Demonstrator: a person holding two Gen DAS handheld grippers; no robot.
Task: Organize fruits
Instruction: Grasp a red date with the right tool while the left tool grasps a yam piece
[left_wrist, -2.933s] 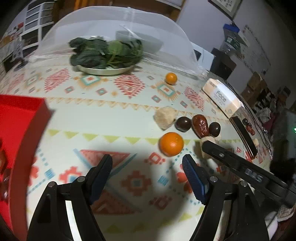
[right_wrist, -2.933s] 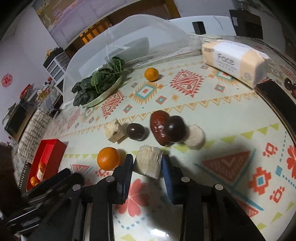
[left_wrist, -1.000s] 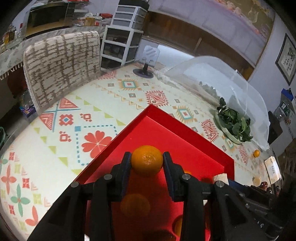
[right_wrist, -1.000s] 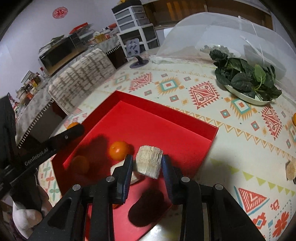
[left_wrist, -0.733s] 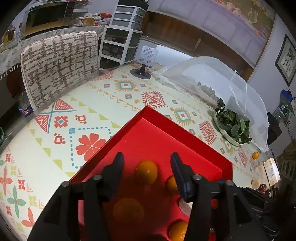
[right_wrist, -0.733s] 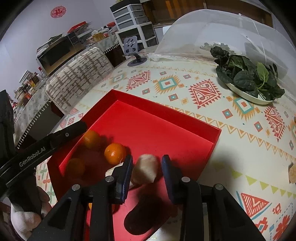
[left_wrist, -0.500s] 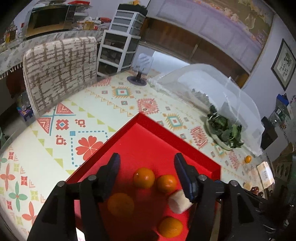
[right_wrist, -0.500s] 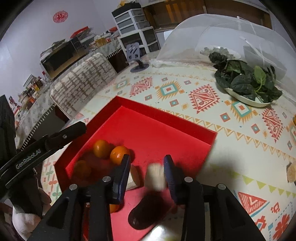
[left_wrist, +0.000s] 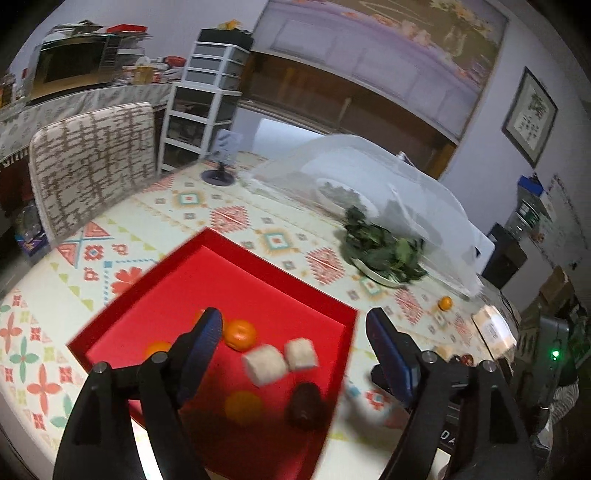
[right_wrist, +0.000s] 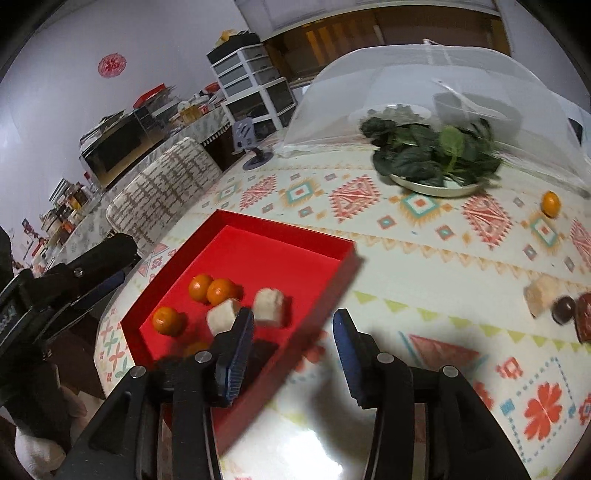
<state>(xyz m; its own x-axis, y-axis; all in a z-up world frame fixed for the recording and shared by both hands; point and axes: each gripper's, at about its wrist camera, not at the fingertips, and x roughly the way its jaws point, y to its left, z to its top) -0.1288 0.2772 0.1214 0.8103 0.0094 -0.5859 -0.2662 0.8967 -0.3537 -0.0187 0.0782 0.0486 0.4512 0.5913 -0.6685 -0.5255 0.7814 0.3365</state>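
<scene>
Oranges and two pale chunks lie in the red tray on the worktop. Left claw and right claw are opening, both empty. Far right stands a plate of greens.

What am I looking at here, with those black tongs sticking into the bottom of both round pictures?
Those tongs are two hand-held grippers; a person carries one in each hand. Each has a wide-angle camera looking along its two fingers, so one picture comes from the left gripper and one from the right gripper. Both are empty, their fingers spreading apart with nothing between them. Below them, on a patterned tablecloth, sits a red tray holding small oranges, two pale chunks and a dark fruit. Outside the tray lie one more orange, another pale chunk and some dark fruits. A plate of leafy greens sits by a mesh food cover.
</scene>
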